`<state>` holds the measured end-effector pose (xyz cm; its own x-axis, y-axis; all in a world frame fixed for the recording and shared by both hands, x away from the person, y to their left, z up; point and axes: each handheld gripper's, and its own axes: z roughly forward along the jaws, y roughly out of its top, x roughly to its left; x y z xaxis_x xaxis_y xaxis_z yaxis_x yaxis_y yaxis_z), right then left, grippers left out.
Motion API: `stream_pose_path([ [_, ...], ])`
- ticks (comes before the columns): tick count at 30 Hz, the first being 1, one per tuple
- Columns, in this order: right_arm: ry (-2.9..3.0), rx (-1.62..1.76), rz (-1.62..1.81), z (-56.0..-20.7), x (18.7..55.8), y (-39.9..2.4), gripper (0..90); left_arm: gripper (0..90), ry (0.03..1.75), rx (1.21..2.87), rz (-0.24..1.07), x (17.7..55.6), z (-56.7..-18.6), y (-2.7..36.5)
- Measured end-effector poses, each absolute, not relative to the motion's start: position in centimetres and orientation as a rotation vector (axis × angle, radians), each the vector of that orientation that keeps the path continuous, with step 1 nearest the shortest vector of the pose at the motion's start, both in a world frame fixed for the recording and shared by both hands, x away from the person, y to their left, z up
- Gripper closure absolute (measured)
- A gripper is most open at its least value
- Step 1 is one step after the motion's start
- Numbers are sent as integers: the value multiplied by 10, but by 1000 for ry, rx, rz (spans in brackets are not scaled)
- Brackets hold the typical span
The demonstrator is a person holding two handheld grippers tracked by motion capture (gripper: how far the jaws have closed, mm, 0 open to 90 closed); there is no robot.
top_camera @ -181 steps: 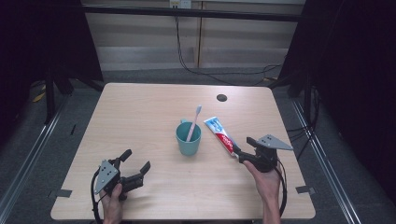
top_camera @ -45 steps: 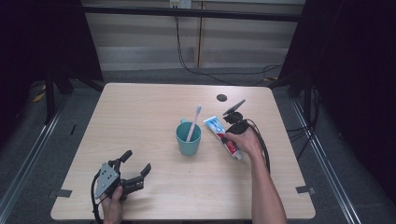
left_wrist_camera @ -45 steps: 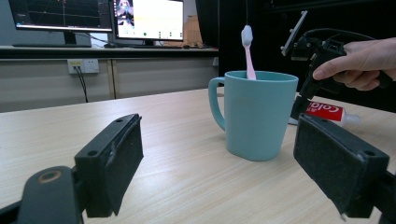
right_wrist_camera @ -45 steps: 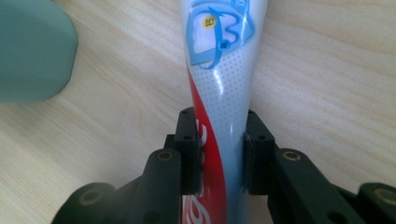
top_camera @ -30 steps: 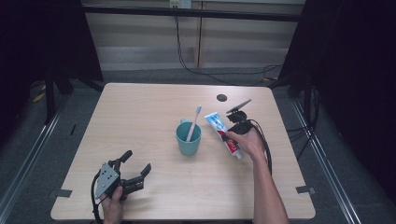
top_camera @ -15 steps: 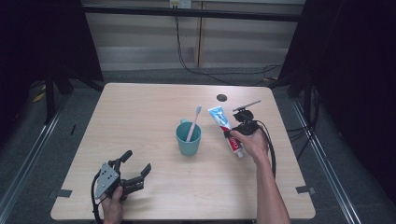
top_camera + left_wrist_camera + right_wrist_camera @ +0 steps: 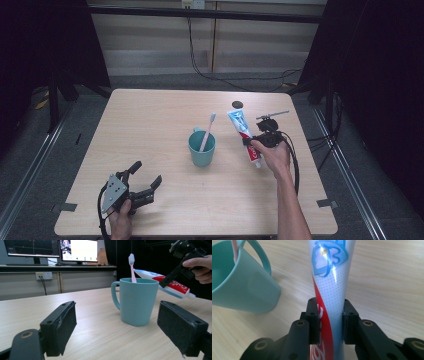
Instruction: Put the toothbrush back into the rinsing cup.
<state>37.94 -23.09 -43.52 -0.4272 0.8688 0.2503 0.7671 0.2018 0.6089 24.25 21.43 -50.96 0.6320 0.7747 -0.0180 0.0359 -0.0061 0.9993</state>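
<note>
So the right gripper [image 7: 329,317] is pinching the toothpaste tube [image 7: 331,290] around its middle, holding it just above the desk [image 7: 160,125] beside the teal mug [image 7: 202,149]. I'd keep it level and steer clear of the toothbrush [image 7: 207,131] sticking out. The left gripper [image 7: 145,184] is sitting spread, well apart.

Your toothpaste tube [image 7: 243,132] is white with a red swirl, a blue emblem near its flat crimped end, and red lettering toward the small white cap. It's clamped about mid-body between 2 black pads (the tube looks barely squeezed there). It sits lifted off the tabletop, tilted: crimped end raised and pointing away from you, cap end lower and nearer you, just right of the teal mug.
</note>
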Motion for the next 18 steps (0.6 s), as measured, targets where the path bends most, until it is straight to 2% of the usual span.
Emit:
stream_pose_path([
  [18, 2145, 1469, 1277, -425, 365, -238, 726, 155, 708, 1481, 674, 242, -510, 214],
])
